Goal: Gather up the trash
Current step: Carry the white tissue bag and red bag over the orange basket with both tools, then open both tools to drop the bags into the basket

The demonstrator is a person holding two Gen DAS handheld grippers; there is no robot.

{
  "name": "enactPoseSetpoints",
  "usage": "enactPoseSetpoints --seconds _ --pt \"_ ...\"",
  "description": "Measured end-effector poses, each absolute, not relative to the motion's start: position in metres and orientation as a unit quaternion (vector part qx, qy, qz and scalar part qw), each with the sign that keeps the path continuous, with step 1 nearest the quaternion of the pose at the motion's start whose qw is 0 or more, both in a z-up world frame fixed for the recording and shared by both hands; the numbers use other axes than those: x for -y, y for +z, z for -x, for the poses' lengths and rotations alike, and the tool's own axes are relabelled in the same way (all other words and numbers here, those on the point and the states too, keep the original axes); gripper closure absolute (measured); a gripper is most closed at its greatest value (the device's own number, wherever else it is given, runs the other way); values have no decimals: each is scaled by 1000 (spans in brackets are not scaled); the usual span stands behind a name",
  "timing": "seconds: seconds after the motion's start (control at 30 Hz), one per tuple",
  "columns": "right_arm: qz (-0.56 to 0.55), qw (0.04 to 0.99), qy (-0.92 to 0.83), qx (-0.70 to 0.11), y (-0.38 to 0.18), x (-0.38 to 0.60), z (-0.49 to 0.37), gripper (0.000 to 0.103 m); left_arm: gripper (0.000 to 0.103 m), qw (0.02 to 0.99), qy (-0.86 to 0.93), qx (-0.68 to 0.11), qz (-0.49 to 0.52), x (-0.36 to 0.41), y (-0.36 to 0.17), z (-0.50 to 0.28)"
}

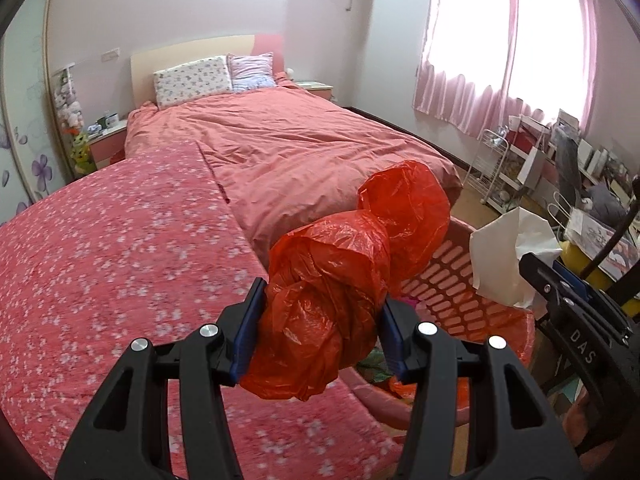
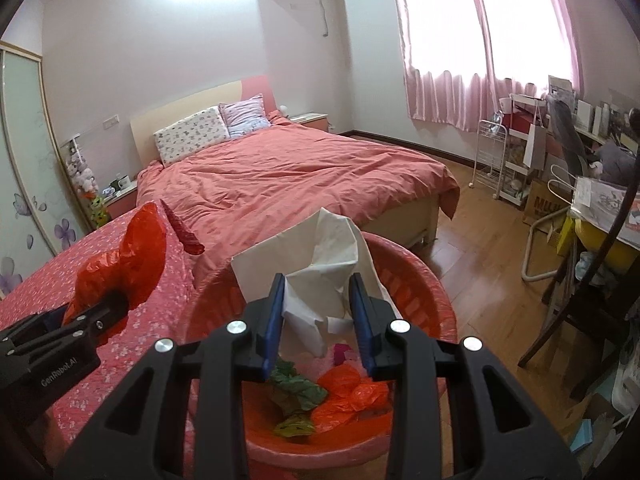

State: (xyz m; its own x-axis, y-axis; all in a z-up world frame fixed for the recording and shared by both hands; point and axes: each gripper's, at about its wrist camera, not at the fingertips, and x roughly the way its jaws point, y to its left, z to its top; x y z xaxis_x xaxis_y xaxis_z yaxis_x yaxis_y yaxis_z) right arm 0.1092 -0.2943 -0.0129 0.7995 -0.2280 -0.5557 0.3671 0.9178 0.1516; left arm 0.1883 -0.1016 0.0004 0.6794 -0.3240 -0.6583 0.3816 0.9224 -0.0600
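"DAS" is read on the right gripper (image 1: 576, 300), "GenRobot.AI" on the left gripper (image 2: 96, 320), and "MU" (remainder cut off) on a cardboard box (image 2: 542, 204).

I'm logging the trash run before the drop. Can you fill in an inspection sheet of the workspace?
Surface: flowered pink cover, nothing loose seen on it.
Job's things: red basket holds green and orange scraps; red plastic bag and white paper held above it.
Clutter: desk piled with boxes and papers.
Grippers: left gripper shut on the bag; right gripper shut on the paper.
Cables: dark cable at right edge.
Surroundings: bed, pink curtains, wooden floor.
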Motion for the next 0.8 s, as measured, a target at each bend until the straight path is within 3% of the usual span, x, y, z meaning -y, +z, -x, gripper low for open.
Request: enactPoseSetpoints --seconds 0.63,0.8 --pt "-171 931 -158 -282 -21 318 -114 69 51 892 -234 -384 -48 140 -16 -196" --pt "-180 931 -148 -281 -21 320 -114 68 43 890 -237 -386 -50 142 -17 -197"
